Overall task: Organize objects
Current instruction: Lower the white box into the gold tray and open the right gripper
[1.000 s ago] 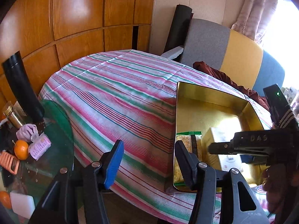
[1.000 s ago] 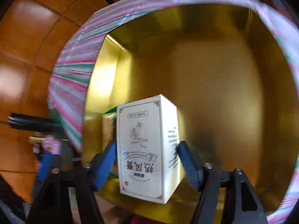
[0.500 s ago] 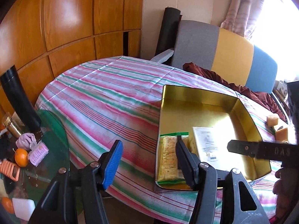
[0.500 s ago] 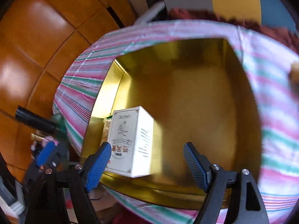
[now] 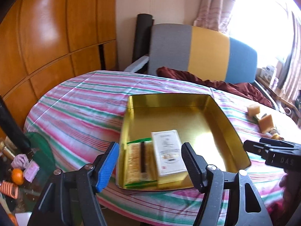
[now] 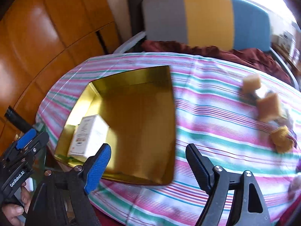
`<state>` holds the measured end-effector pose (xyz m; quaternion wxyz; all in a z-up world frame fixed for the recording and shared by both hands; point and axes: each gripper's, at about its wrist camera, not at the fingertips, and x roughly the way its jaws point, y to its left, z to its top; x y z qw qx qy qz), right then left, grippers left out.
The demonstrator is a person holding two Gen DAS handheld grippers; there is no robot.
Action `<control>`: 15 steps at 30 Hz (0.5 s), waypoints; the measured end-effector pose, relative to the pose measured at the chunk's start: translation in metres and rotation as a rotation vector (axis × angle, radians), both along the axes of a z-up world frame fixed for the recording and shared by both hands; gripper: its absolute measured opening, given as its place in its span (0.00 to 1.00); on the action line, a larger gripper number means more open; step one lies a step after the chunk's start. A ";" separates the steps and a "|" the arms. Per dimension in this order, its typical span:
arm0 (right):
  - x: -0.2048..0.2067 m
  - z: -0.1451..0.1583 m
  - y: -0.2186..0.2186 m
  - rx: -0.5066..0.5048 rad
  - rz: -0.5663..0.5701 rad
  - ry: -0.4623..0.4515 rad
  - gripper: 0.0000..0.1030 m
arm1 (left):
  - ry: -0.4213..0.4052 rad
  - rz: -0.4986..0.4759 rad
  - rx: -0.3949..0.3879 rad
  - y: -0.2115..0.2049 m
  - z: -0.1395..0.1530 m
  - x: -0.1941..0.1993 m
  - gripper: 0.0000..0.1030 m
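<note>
While the white printed carton (image 6: 88, 137) lies flat in the shallow gold metal tray (image 6: 143, 116), tan snack cubes (image 6: 267, 105) are seen right of the right gripper (image 6: 148, 162), the nearer hand; both it and the left gripper (image 5: 150, 162) have just been opening, empty.

Bright window (image 5: 263, 18) glare right; motion blur; fisheye edges.

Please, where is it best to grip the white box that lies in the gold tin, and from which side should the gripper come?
Probably from above. The white box lies flat on its broad face in the gold tin, with the snack packet close along one long side. Closing across its width may be tight on the packet side; gripping its two short ends avoids the packet, though that span may be too wide.
</note>
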<state>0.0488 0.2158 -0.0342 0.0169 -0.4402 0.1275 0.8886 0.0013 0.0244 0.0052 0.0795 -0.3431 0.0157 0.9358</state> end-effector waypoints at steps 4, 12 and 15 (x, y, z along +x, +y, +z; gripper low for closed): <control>0.018 -0.004 0.032 -0.010 -0.088 -0.010 0.81 | 0.001 -0.054 -0.011 0.020 0.002 0.003 0.68; 0.052 -0.006 0.092 -0.021 -0.258 -0.013 0.81 | -0.010 -0.175 -0.038 0.061 0.001 0.007 0.70; 0.068 -0.005 0.121 -0.036 -0.344 -0.015 0.81 | -0.009 -0.216 -0.057 0.078 0.002 0.009 0.70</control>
